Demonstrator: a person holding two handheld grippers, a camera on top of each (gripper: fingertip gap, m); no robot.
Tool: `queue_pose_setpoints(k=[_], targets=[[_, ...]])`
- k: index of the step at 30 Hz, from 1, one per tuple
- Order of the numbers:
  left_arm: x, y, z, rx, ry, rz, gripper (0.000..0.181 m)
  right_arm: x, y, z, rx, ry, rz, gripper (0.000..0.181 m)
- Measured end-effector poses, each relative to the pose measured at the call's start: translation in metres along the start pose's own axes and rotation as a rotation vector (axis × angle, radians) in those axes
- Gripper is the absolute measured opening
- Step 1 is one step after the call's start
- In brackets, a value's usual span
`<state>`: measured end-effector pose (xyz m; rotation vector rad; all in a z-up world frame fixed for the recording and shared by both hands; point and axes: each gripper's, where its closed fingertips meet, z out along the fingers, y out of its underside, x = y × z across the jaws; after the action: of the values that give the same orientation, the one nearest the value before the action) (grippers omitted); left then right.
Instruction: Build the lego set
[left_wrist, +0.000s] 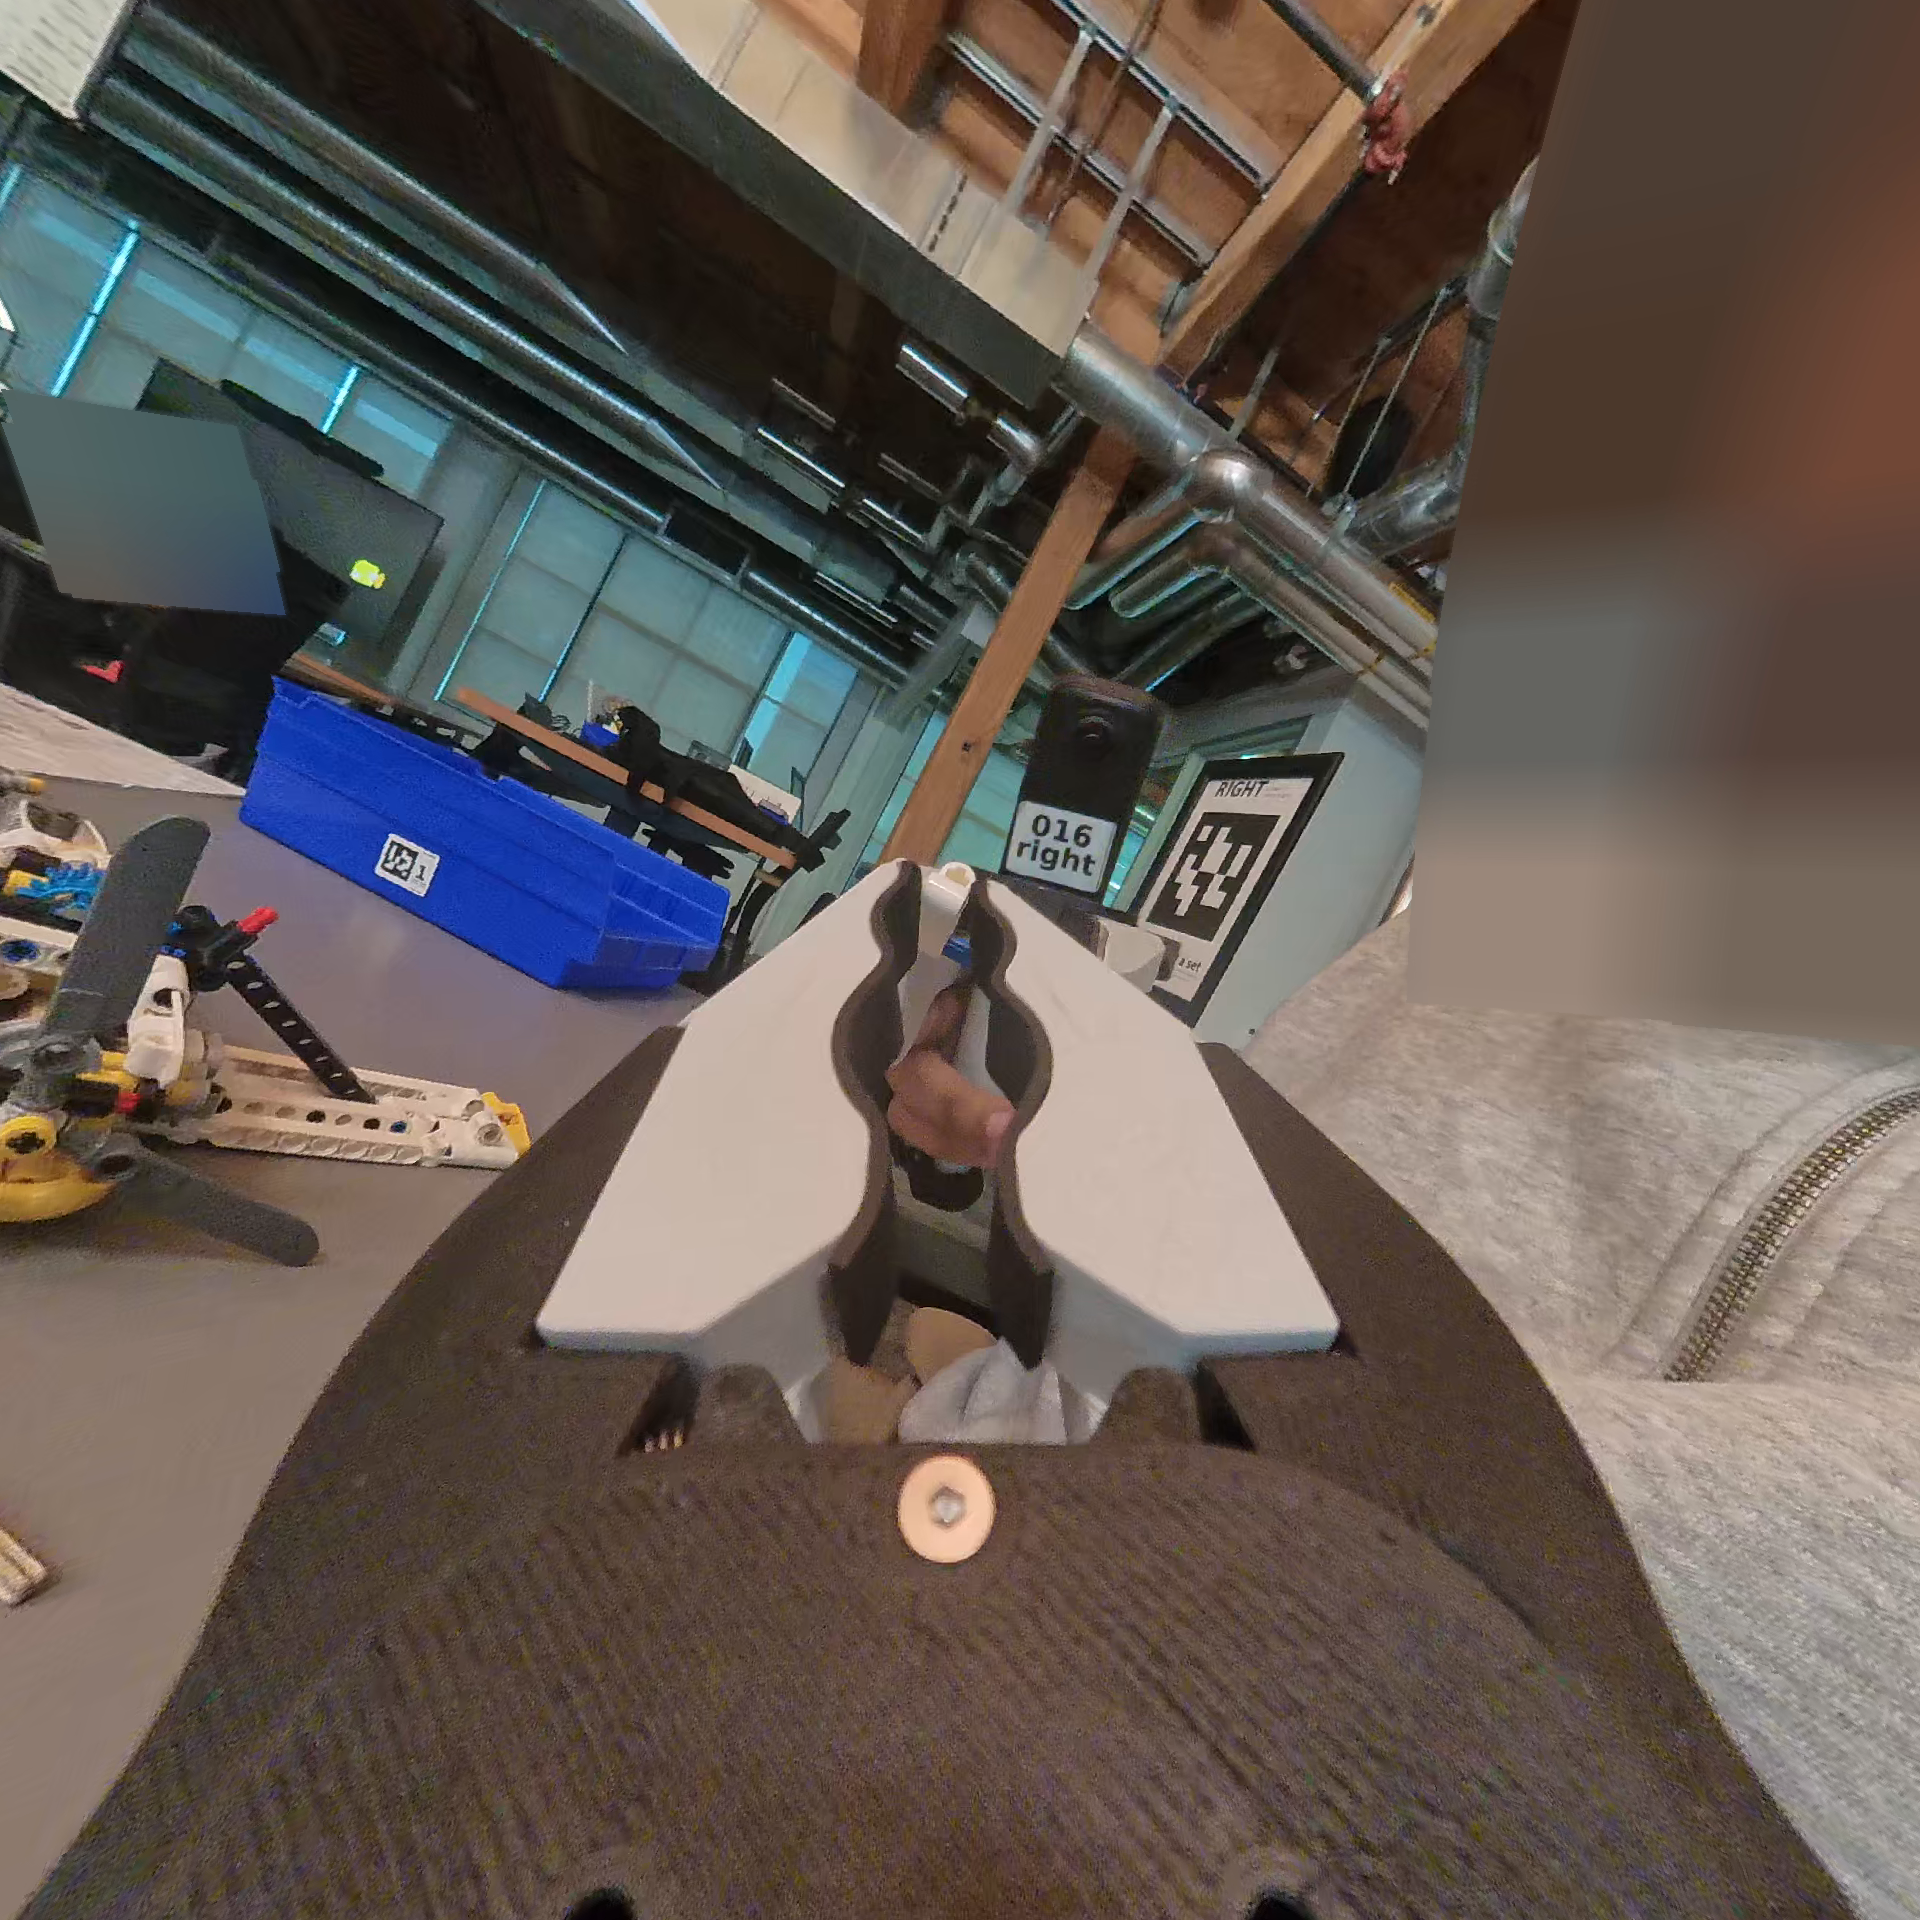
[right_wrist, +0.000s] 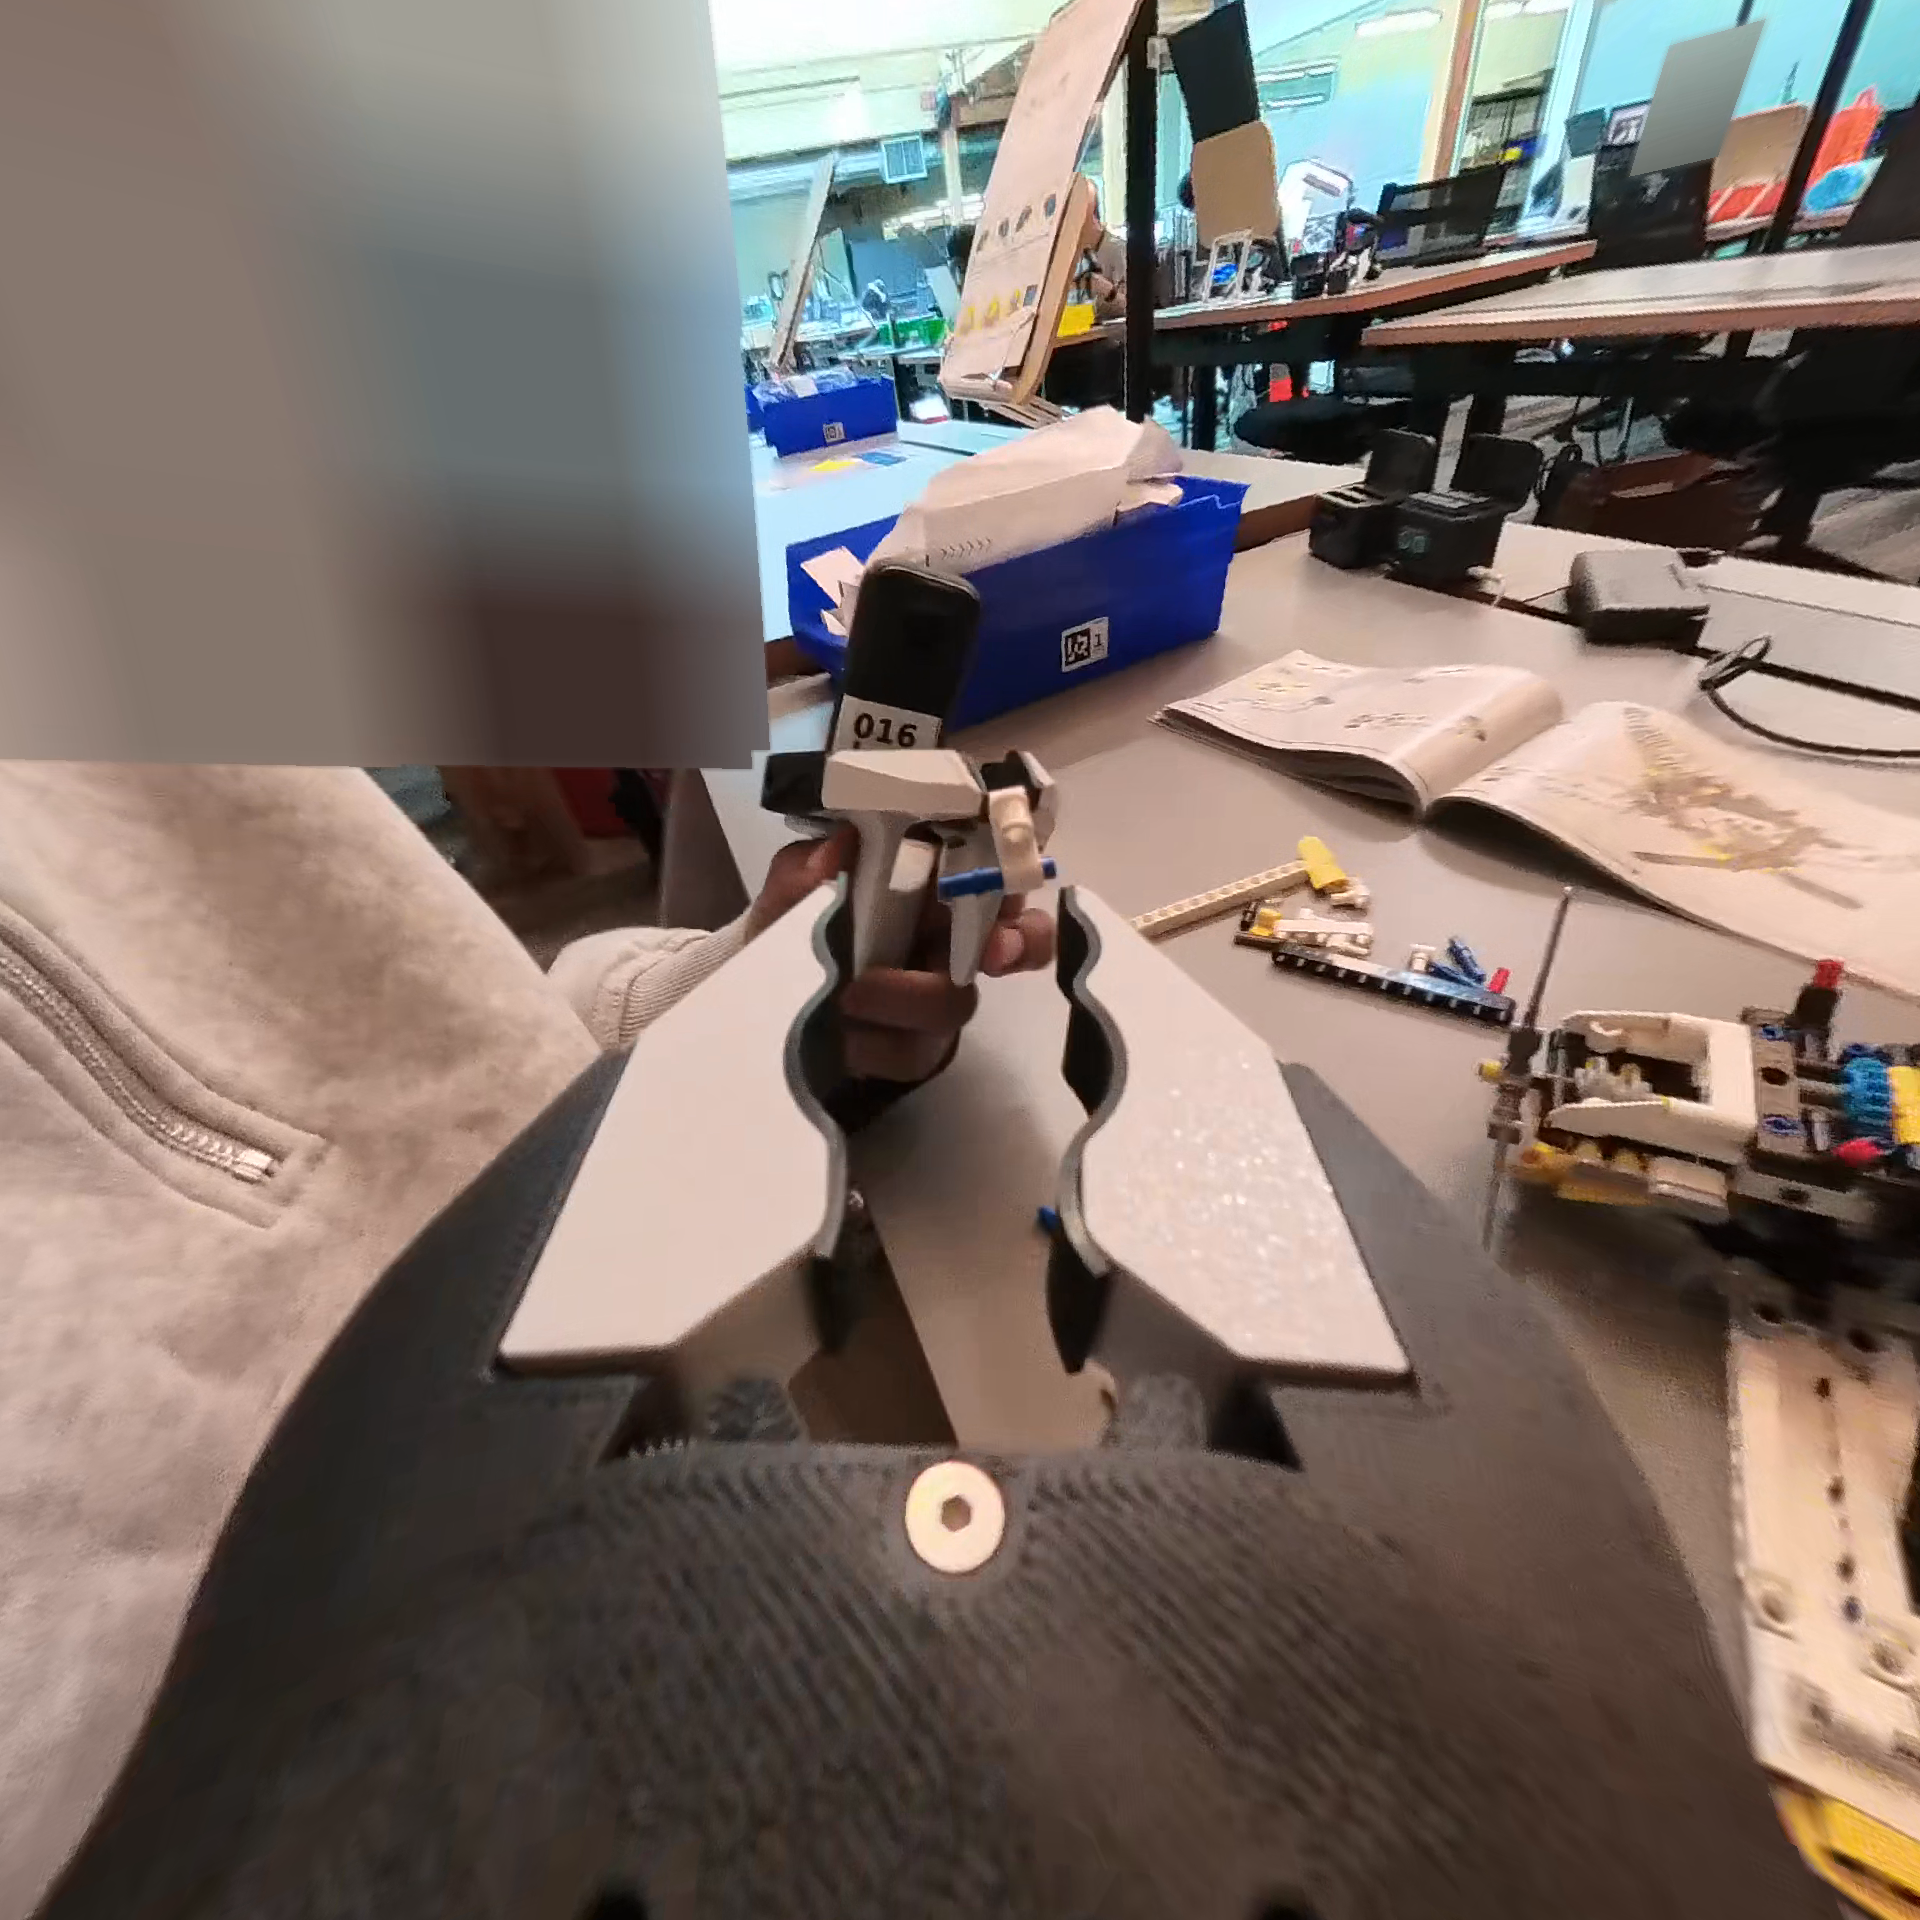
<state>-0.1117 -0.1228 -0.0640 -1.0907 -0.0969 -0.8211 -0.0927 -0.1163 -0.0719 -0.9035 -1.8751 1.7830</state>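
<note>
My left gripper (left_wrist: 948, 881) is raised off the table and shut on a small white lego piece (left_wrist: 950, 902) at its fingertips. In the right wrist view the same left gripper (right_wrist: 1023, 805) shows straight ahead, and the white piece (right_wrist: 1013, 847) has a blue pin (right_wrist: 971, 881) through it. My right gripper (right_wrist: 951, 920) is open, its fingers on either side of that piece but a little short of it. A small blue bit (right_wrist: 1047, 1218) sits against its right inner pad. The partly built lego aircraft (left_wrist: 156, 1049) (right_wrist: 1662, 1112) lies on the grey table.
Loose lego parts (right_wrist: 1340, 930) and an open instruction booklet (right_wrist: 1507, 758) lie on the table beyond the aircraft. A blue bin (left_wrist: 468, 852) (right_wrist: 1039, 613) stands farther back. A person's grey zipped sweater (left_wrist: 1610, 1195) (right_wrist: 208, 1039) is close by. The grippers are tip to tip, or close to it. The partly built lego aircraft (left_wrist: 156, 1049) is about 20 cm from both grippers' fingertips.
</note>
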Motion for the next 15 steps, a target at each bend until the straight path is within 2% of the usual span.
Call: queue_pose_setpoints(k=[10, 15], targets=[[0.0045, -0.002, 0.0014, 0.024, 0.03, -0.01, 0.006, 0.0007, 0.0006, 0.0063, 0.017, 0.075, -0.116, 0.024], [0.005, 0.0, 0.0024, 0.013, 0.032, -0.006, 0.006, 0.0035, -0.0023, 0.0036, 0.035, 0.099, -0.126, 0.023]])
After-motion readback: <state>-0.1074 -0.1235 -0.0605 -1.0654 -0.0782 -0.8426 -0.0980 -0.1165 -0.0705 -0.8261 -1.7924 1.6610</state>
